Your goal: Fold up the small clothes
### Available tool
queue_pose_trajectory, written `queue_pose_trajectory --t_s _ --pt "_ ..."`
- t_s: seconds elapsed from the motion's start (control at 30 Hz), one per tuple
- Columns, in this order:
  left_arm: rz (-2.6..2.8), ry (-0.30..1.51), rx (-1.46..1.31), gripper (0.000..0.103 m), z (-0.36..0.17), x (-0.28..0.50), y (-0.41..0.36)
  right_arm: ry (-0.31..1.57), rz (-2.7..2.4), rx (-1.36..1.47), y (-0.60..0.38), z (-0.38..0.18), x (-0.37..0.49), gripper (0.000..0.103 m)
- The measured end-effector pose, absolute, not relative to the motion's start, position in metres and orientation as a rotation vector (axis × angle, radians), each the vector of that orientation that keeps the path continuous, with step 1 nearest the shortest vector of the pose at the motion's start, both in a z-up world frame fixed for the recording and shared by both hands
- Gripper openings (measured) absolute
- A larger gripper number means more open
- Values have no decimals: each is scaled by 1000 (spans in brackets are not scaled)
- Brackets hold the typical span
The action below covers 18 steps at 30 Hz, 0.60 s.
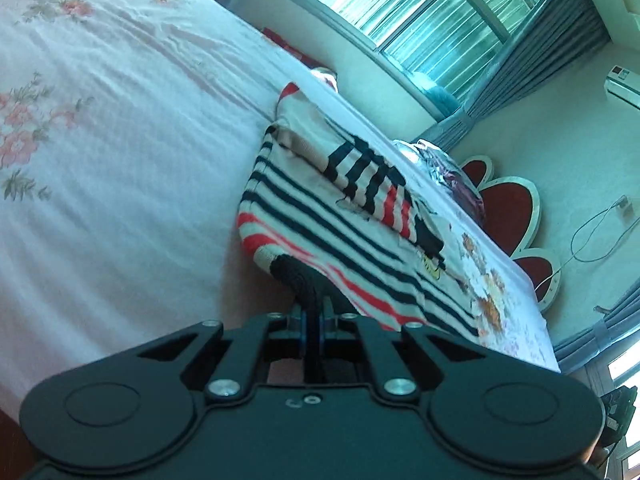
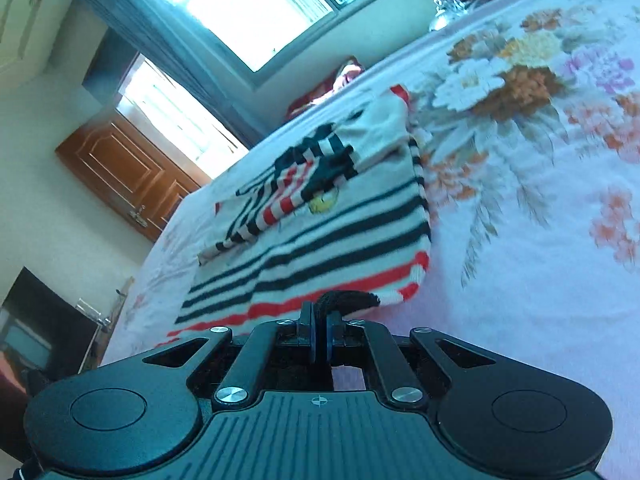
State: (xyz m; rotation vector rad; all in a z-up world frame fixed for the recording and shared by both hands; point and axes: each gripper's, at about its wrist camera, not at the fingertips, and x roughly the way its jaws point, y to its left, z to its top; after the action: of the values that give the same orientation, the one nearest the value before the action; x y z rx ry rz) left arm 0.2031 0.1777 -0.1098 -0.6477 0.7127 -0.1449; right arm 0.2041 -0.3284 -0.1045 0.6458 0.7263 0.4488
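Left tongs [image 1: 316,300]: jaws pressed together on the dark ribbed hem at one near corner of the striped sweater [image 1: 340,216]; the knit bunches up between the two blue-edged pads.
Right tongs [image 2: 320,320]: jaws likewise closed tight, pinching the black hem at the other near corner of the sweater [image 2: 320,248], close to its red-trimmed edge.
Sweater: small, knitted, cream with navy and red stripes; it lies on the bed [image 1: 120,160], its far part flat on the sheet, its near hem raised where both tongs grip it.
Sleeves: folded in over the chest, one striped sleeve [image 2: 276,200] crossing the body; a cream sleeve with a red cuff [image 2: 384,128] lies toward the far end.
Motif: a small yellow patch [image 2: 324,204] shows just beside the folded sleeve.
Bed sheet: white to pale pink with floral print, a big bunch of flowers [image 2: 508,76] just beside the sweater's edge.
Room: a window with teal curtains [image 1: 436,20] beyond the bed, red petal-shaped headboard [image 1: 508,216] at one end, a wooden door [image 2: 132,176] on the other side.
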Motion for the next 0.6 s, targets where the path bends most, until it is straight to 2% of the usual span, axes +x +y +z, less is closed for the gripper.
queue_pose_trajectory --t_s 0.33,0.6 --pt "-197 593 -633 4 -63 339 172 644 416 701 -332 -56 330 4" --pt "-181 670 -565 4 -75 474 167 688 356 760 -327 -67 467 4"
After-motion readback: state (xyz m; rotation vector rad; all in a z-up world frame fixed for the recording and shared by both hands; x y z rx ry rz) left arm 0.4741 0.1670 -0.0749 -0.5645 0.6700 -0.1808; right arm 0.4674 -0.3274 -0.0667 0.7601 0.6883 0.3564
